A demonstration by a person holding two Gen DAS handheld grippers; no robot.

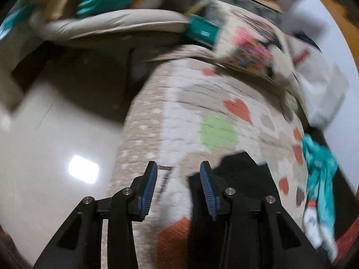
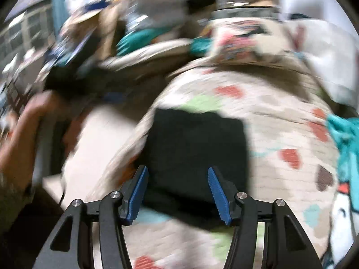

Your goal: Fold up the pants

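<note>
The black pants lie folded into a compact rectangle on a bed with a heart-patterned quilt. My right gripper is open and empty, held just above the near edge of the pants. In the left wrist view the pants show at the lower right, behind the right finger. My left gripper is open and empty over the quilt, to the left of the pants. Both views are motion-blurred.
A teal garment lies at the bed's right edge, also in the right wrist view. Patterned and white bedding is piled at the far end. A beige cushion and the shiny floor lie left of the bed. A hand shows at left.
</note>
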